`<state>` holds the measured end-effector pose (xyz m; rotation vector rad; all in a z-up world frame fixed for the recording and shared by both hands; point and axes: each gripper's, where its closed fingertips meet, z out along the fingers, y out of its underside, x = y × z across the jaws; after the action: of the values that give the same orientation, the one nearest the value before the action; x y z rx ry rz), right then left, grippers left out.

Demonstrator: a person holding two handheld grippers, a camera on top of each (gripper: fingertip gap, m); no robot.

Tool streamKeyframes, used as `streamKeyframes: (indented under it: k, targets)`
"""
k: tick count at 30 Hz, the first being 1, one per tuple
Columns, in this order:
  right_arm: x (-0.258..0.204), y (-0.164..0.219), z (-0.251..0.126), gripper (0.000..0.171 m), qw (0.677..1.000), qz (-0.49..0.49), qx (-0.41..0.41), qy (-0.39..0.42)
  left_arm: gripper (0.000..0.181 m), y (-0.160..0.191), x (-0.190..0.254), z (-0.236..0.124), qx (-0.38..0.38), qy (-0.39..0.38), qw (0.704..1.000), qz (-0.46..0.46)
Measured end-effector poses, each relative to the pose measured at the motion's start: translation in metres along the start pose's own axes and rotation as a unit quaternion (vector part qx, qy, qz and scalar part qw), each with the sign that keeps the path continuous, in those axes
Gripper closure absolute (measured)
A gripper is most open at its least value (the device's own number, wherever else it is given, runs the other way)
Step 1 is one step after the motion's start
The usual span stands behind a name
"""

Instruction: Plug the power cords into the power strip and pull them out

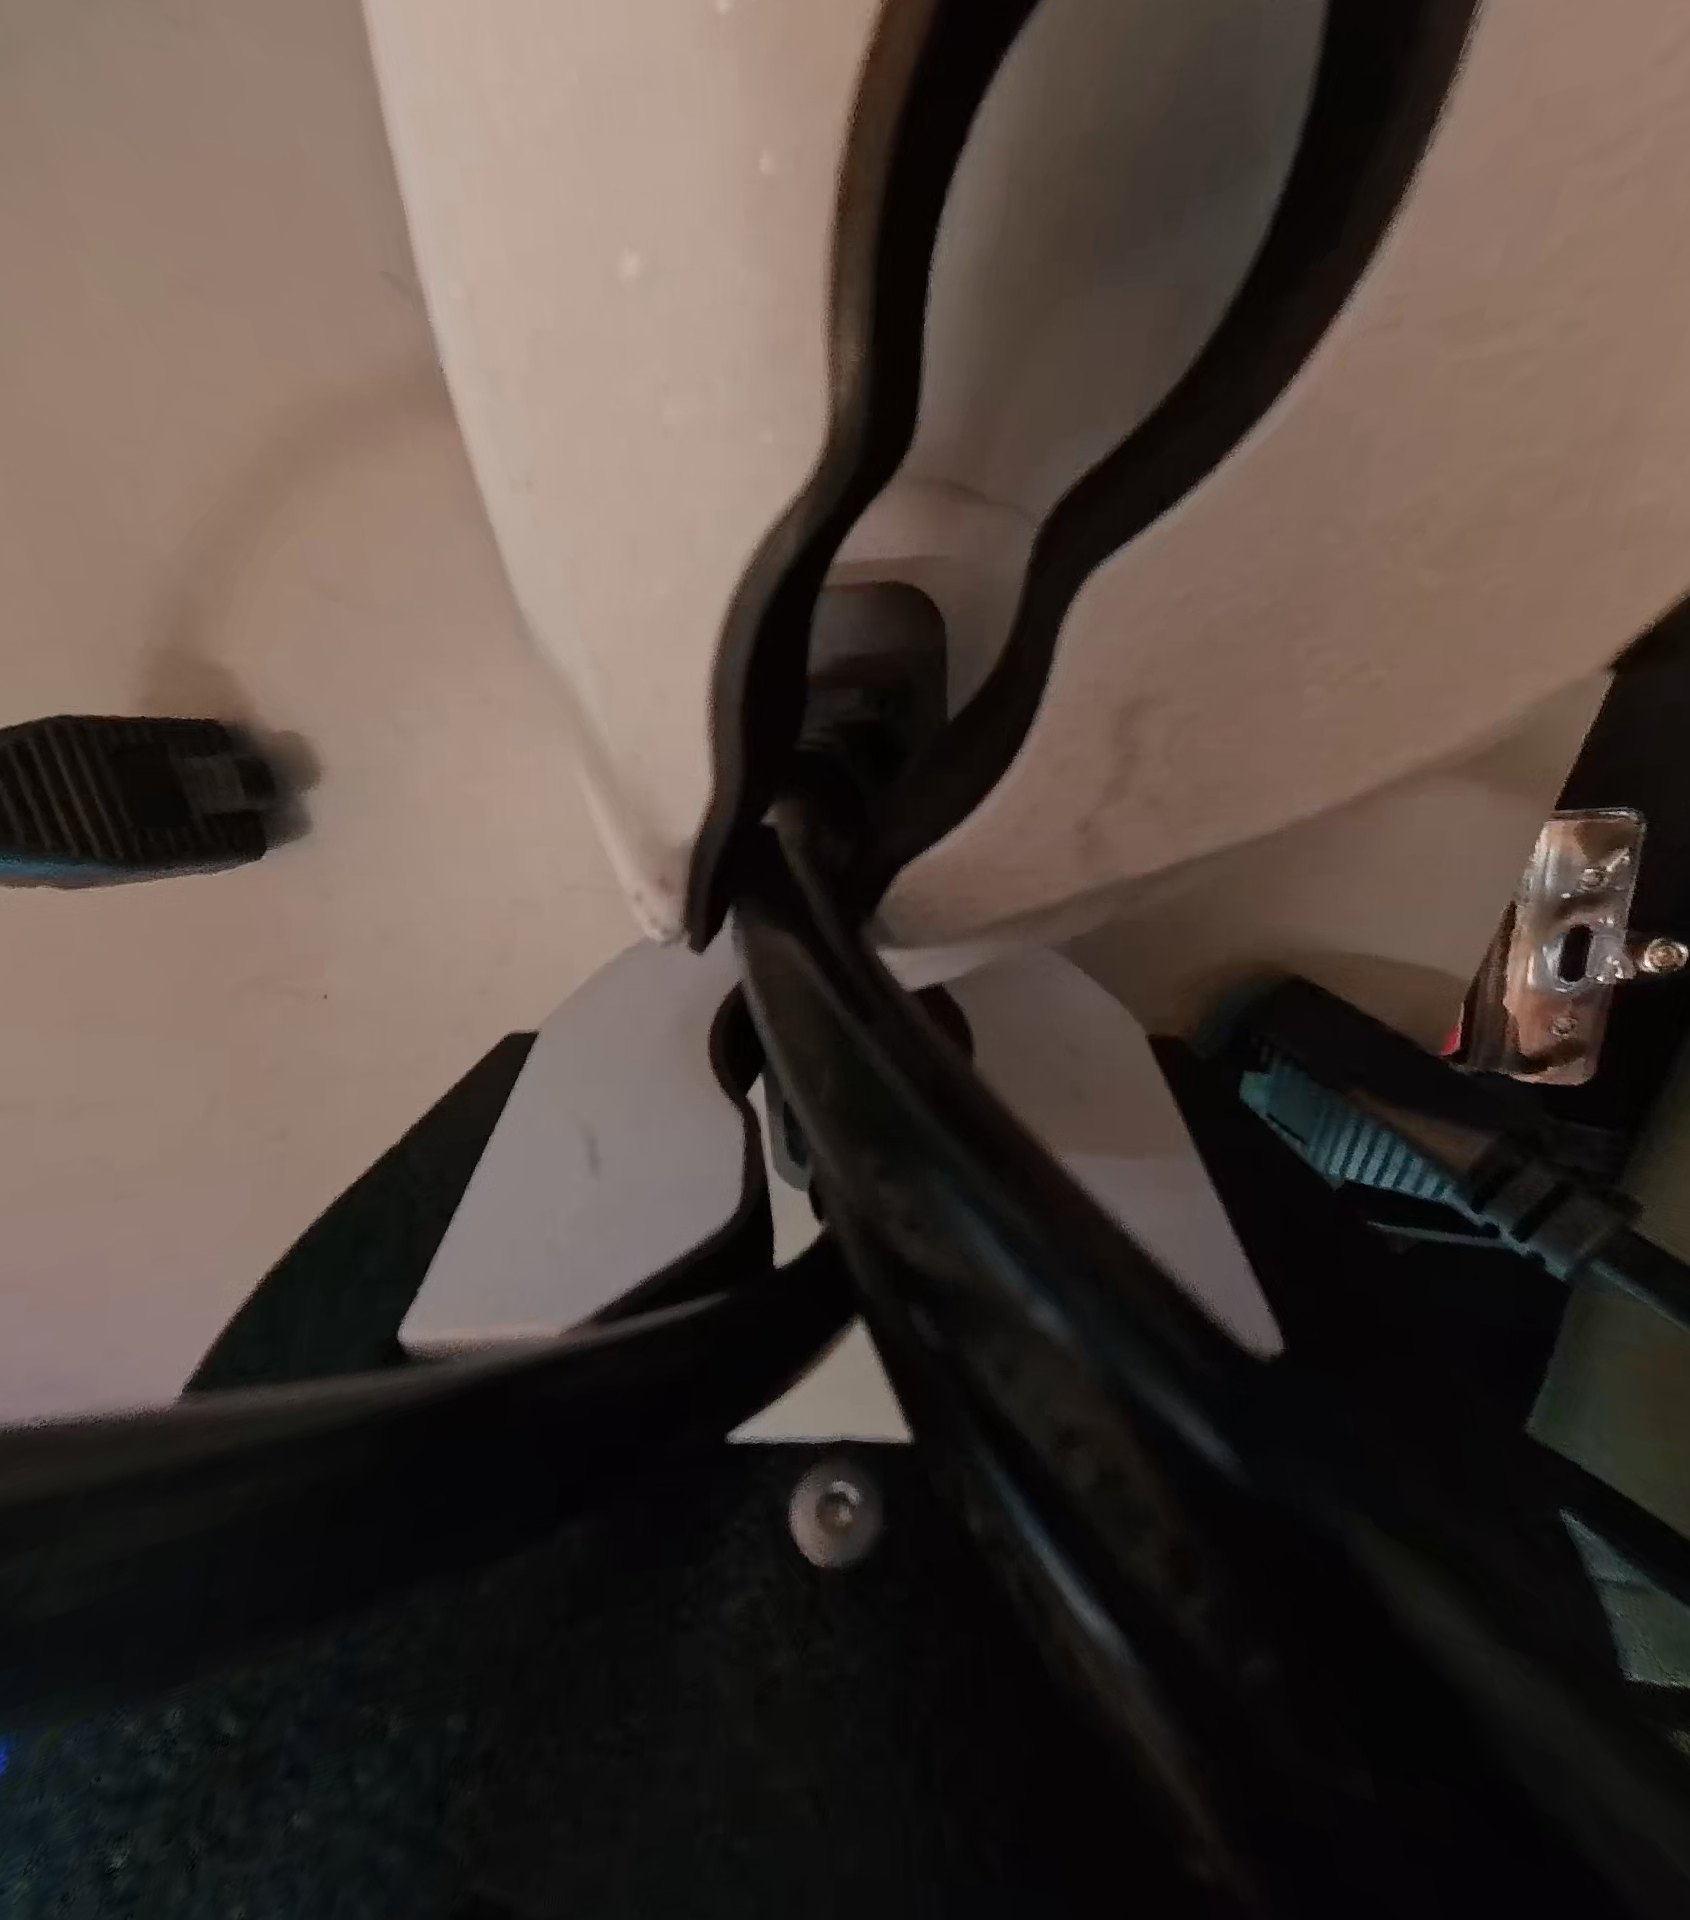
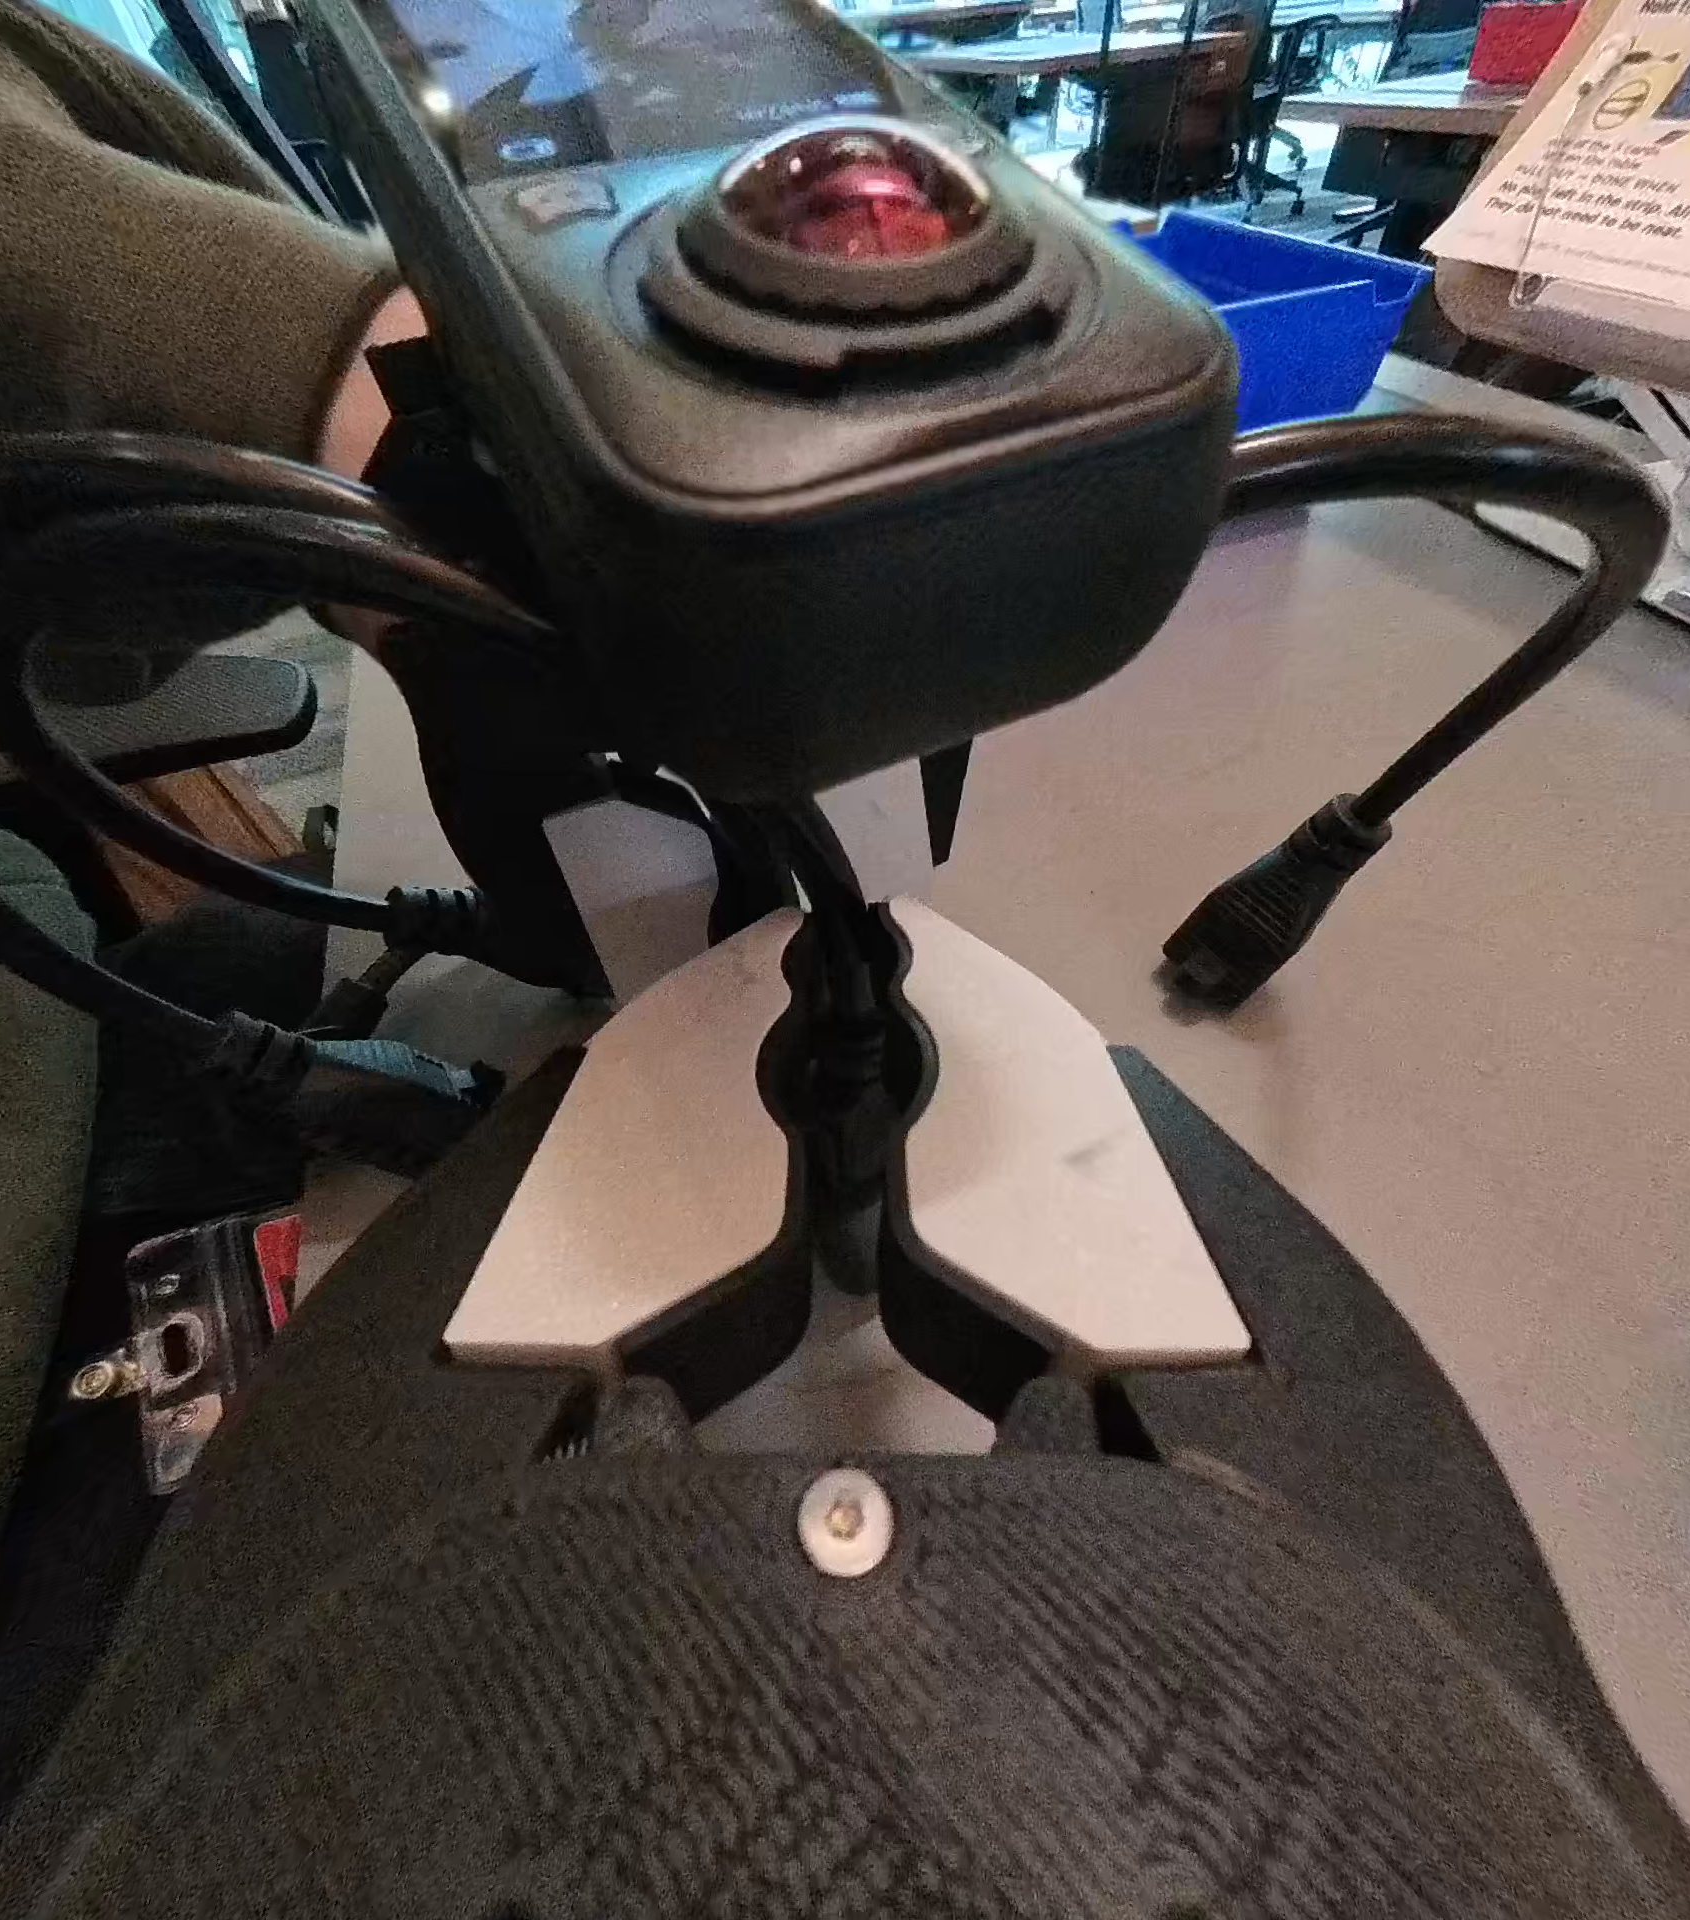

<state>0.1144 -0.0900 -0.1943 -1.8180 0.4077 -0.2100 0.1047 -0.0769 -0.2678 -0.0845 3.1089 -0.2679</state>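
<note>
The left gripper [image 1: 820, 1049] was seen closed narrowly around a bundle of black cords [image 1: 976, 1299]. The right gripper [image 2: 841, 1081] was clamped on the same bundle just below it. The black power strip [image 2: 186, 1174] was found at the table [image 2: 1443, 1039] edge, on the left of the right wrist view, with a ribbed plug [image 2: 394, 1081] at it; whether this was fully seated could not be told. Another plug [image 2: 1256, 914] was lying loose on the table. For a clean pull, the plug body rather than the cable would best be gripped. It would best be drawn straight along the socket line while the strip was held down.
</note>
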Motion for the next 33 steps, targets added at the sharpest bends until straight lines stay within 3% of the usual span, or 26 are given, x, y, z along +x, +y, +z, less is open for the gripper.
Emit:
streamKeyframes:
  k: [33]
  targets:
    - [-0.0018, -0.0043, 0.0009, 0.159, 0.999, 0.002, 0.033, -0.012, 0.155, 0.0007, 0.0002, -0.0001, -0.011, 0.002, 1.000, -0.003]
